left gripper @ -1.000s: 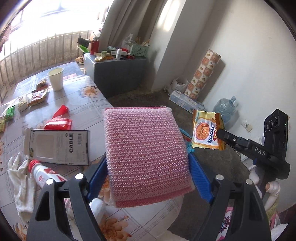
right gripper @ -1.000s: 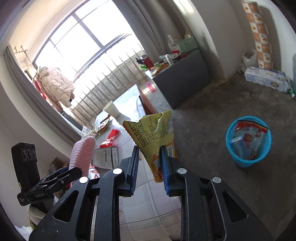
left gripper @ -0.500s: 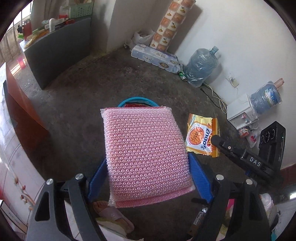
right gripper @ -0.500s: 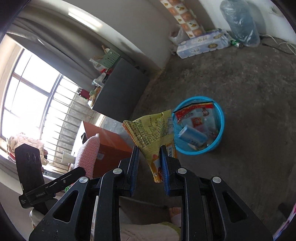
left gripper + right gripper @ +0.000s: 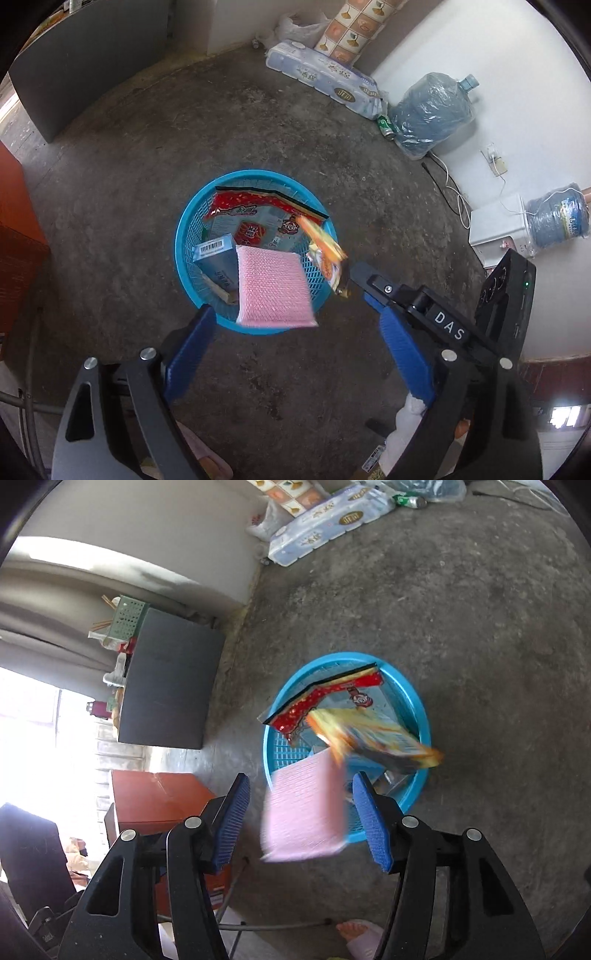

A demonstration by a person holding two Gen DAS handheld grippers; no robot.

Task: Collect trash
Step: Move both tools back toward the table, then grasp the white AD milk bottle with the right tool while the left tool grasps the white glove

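Both tools, the left tool (image 5: 295, 332) and the right tool (image 5: 301, 812), have just let go above the blue basket (image 5: 184, 236), so the pink sponge (image 5: 273, 286) and the yellow wrapper (image 5: 373, 738) drop into it as trash.

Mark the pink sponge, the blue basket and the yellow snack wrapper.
pink sponge (image 5: 273, 286), left wrist view, middle of its face.
blue basket (image 5: 181, 236), left wrist view, left rim.
yellow snack wrapper (image 5: 373, 738), right wrist view, blurred middle.

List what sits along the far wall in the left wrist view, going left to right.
Dark cabinet → white plastic bag → pack of tissue rolls → green can → large water jug → white box → second water jug lying on its side.
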